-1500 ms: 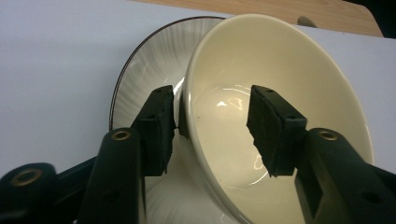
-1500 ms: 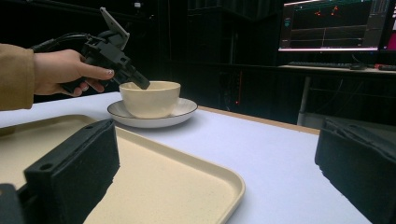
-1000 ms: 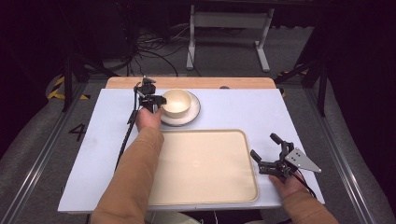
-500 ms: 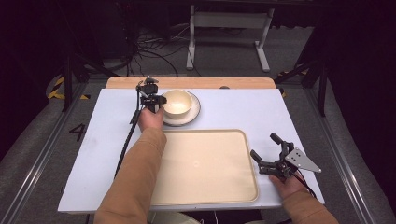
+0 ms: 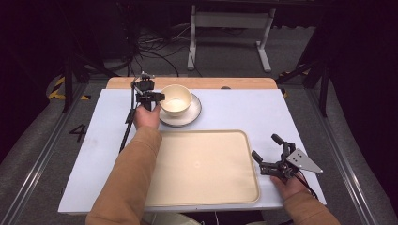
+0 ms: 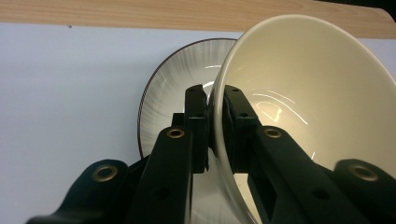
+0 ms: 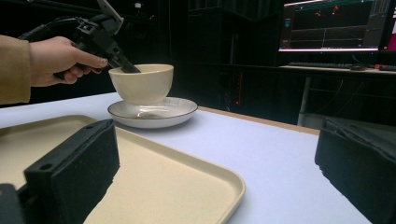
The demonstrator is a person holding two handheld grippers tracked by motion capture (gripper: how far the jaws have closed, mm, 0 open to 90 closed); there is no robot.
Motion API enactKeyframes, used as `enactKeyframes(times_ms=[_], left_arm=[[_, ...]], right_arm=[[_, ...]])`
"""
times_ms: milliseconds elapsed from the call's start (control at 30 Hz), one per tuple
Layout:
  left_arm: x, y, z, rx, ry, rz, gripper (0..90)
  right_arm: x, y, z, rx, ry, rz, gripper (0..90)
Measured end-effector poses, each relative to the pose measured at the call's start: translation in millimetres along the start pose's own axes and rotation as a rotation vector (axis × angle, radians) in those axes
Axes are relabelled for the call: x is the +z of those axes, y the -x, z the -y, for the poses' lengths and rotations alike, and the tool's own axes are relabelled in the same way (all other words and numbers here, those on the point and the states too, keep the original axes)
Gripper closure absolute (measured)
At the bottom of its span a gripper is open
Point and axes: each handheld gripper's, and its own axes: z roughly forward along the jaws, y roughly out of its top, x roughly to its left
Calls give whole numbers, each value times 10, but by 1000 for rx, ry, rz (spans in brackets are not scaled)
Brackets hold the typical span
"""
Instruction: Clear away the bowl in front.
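A cream bowl (image 5: 176, 99) sits over a grey striped plate (image 5: 193, 115) at the back of the table. My left gripper (image 5: 159, 97) is shut on the bowl's left rim, one jaw inside and one outside. In the left gripper view the rim of the bowl (image 6: 317, 93) is pinched at my left gripper (image 6: 212, 100), with the plate (image 6: 173, 93) beneath. In the right gripper view the bowl (image 7: 142, 84) looks slightly raised off the plate (image 7: 154, 114). My right gripper (image 5: 266, 146) rests open beside the right edge of the beige tray (image 5: 206, 164), holding nothing.
The white mat (image 5: 244, 112) covers the table, with a wooden strip (image 5: 187, 83) along its far edge. The tray (image 7: 177, 177) lies between my right gripper's (image 7: 215, 163) spread jaws and the plate. A lit monitor (image 7: 331, 25) stands beyond the table. Cables run across the floor behind.
The bowl has shifted a little to the left in my left gripper's hold. The right gripper has not moved.
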Motion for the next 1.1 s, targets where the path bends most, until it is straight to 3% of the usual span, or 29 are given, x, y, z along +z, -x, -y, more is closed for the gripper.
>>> enactKeyframes(times_ms=[300, 733, 833, 1100], left_arm=[[-165, 72, 1, 39, 5, 14, 824], [-390, 74, -22, 76, -9, 42, 826], [-456, 99, -24, 102, -16, 44, 826], [-595, 167, 7, 156, -67, 107, 827]], right_arm=[[1, 0, 0, 1, 0, 0, 1], [0, -1, 0, 3, -2, 1, 1], [0, -2, 0, 4, -2, 0, 1], [0, 0, 0, 1, -1, 1, 1]])
